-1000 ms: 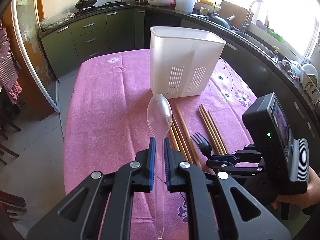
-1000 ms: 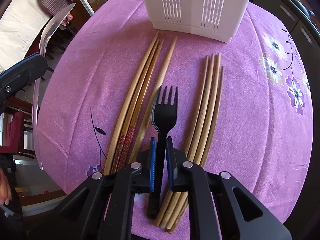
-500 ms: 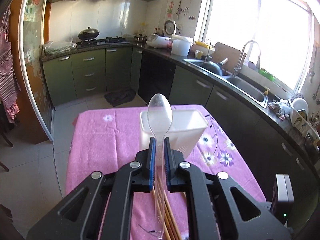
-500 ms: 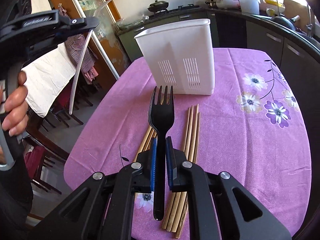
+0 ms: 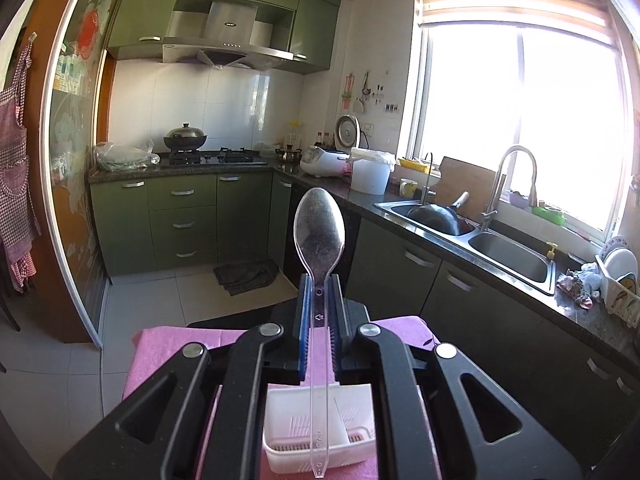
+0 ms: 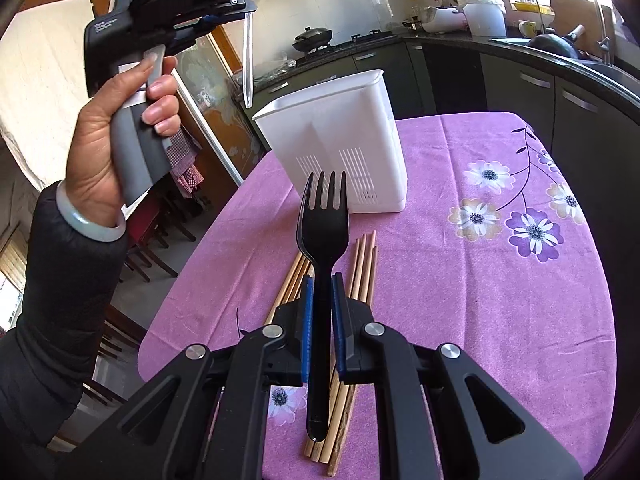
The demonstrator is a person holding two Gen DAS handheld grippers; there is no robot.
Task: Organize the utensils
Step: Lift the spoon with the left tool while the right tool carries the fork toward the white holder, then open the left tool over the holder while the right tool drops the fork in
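My left gripper (image 5: pixel 320 292) is shut on the handle of a clear plastic spoon (image 5: pixel 319 232), bowl pointing up and away. Beneath it, seen between the gripper arms, stands the white slotted utensil holder (image 5: pixel 344 404) on the pink tablecloth. In the right wrist view the left gripper (image 6: pixel 240 10) is held high by a hand, with the clear spoon (image 6: pixel 248 60) hanging above the holder (image 6: pixel 340 136). My right gripper (image 6: pixel 320 292) is shut on a black plastic fork (image 6: pixel 322 224), tines up, lifted over wooden chopsticks (image 6: pixel 362 264) lying on the cloth.
The table (image 6: pixel 480 300) has a purple flowered cloth, its edge near on the left. Chairs (image 6: pixel 152 240) stand left of it. Dark counters with a sink (image 5: pixel 508 256), a stove (image 5: pixel 208 157) and green cabinets surround the table.
Both grippers rose and tilted up. The left one carried the spoon up over the holder, so the table dropped low in its view. The right one lifted the fork off the cloth.
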